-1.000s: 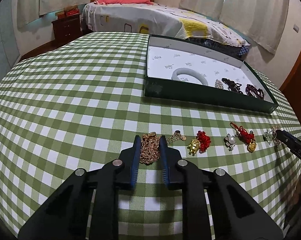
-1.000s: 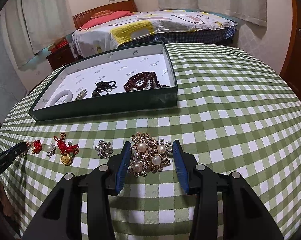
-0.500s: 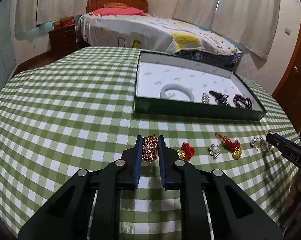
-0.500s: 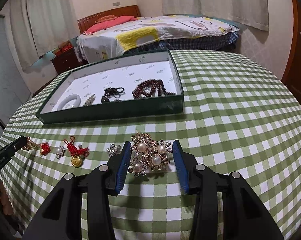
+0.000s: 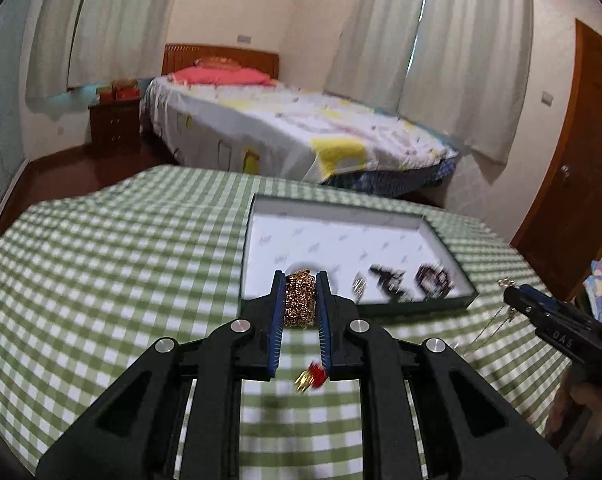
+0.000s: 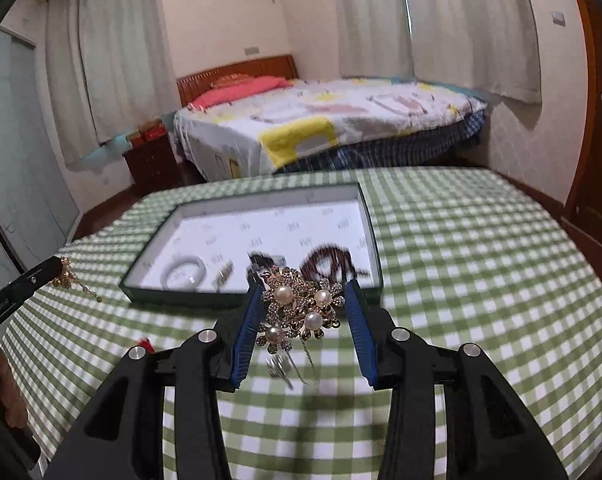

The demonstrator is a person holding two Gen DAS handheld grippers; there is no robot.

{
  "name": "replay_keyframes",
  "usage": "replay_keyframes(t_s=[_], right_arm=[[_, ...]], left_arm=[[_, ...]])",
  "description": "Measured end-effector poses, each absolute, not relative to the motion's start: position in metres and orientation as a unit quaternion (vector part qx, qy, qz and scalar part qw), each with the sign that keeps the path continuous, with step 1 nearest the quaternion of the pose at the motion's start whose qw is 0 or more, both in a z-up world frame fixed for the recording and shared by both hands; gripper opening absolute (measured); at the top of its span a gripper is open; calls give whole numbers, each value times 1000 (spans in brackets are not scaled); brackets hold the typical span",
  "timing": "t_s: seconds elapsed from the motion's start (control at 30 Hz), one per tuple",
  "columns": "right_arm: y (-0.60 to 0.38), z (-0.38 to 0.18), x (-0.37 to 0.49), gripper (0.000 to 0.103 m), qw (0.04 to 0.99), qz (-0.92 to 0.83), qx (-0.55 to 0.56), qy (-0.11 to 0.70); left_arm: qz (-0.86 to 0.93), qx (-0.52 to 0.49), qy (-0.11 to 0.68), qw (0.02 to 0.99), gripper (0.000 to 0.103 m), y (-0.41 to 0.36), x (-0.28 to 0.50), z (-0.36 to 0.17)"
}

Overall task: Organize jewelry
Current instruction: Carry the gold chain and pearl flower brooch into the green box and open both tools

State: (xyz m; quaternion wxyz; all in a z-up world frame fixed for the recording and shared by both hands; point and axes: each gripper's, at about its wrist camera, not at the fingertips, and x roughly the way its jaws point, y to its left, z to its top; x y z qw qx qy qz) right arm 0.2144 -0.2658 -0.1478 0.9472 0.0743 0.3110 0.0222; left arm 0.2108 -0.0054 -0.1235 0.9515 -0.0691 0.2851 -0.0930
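Above checkered tablecloth (image 5: 101,264), left gripper (image 5: 300,280) clasps gold chain (image 5: 299,300).

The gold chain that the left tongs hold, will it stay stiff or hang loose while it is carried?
The gold chain is bunched between the left tongs, so it probably folds easily. In the right view a loose end dangles below them, so it likely swings and may snag on the green box rim.

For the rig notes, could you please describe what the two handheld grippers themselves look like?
Both the left gripper and the right gripper are matte black plastic, with angular forked bodies, cut-out openings and round silver pivot pins. Their jaws are lined with ribbed blue pads. Seen from the side, each carries small white lettering, too blurred to read. No cables or sleeves show.
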Motion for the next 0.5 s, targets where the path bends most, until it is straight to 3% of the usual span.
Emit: replay_keyframes(t_s=[0.5], right_arm=[[-261,-92,272,42,973,35,53,223]], left_arm=[[-113,-64,201,971,15,-29,274,-73]])
